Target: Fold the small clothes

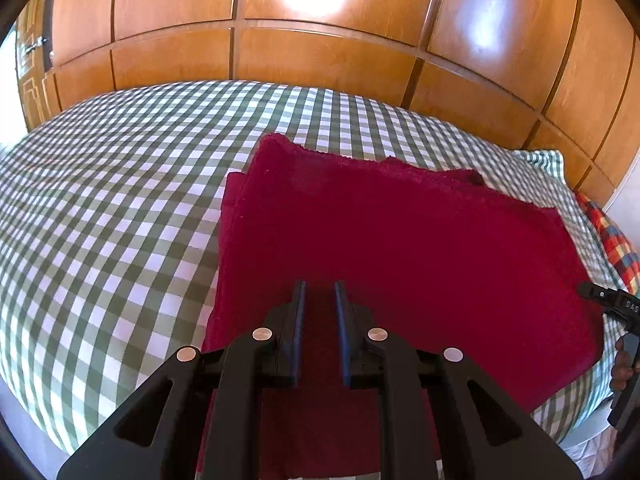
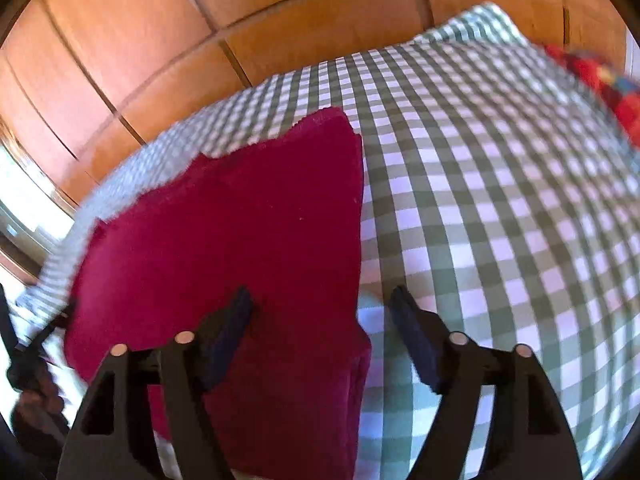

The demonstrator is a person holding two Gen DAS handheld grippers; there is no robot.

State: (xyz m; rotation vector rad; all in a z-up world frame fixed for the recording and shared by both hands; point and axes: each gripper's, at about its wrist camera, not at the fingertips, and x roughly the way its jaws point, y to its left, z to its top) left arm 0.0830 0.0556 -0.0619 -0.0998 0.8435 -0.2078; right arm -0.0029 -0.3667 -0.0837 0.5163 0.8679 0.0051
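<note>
Red cloth (image 1: 400, 240) folded flat on checked bed (image 1: 120, 220), edges stacked, apparently ready for another fold. Left tongs (image 1: 320, 292) over near edge, nearly together, nothing visibly pinched. Right tongs (image 2: 320, 300) spread wide, straddling right edge, probably lined up to grip there.

Checked bedcover (image 1: 100, 220) lies bare left of the red cloth (image 1: 380, 240); wooden panelling (image 1: 320, 60) bounds the far edge.
</note>
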